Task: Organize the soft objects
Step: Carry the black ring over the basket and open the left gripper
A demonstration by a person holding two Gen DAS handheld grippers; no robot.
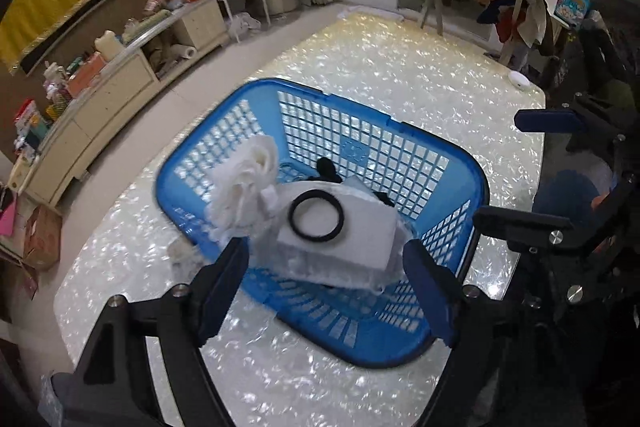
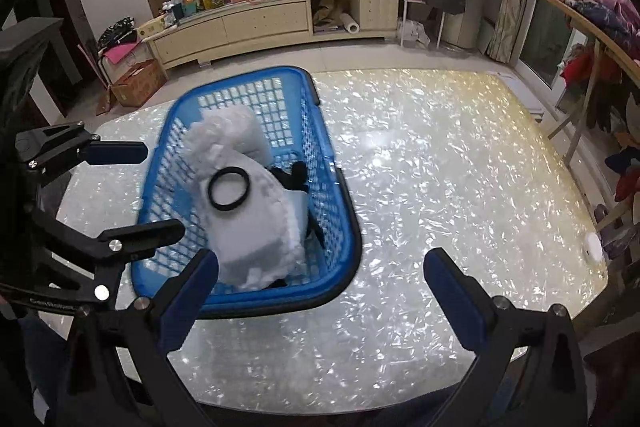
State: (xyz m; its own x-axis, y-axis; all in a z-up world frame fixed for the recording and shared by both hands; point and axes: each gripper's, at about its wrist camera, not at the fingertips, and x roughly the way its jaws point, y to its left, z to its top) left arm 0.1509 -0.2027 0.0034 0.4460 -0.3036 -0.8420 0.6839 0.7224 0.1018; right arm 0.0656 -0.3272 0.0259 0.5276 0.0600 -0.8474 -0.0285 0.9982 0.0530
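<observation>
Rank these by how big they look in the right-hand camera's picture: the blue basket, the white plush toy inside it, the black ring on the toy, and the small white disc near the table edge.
1. Blue basket
2. White plush toy
3. Black ring
4. White disc, smallest, though it lies at the warped edge of the picture, so its look is less sure.

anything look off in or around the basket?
Mostly tidy. The white soft item sits heaped in the blue basket, its frilly end draped over the rim. Both tools are open and empty.

White fluffy cloth [image 1: 340, 227] with black ring [image 1: 316, 215] inside blue basket [image 1: 460, 163].
</observation>
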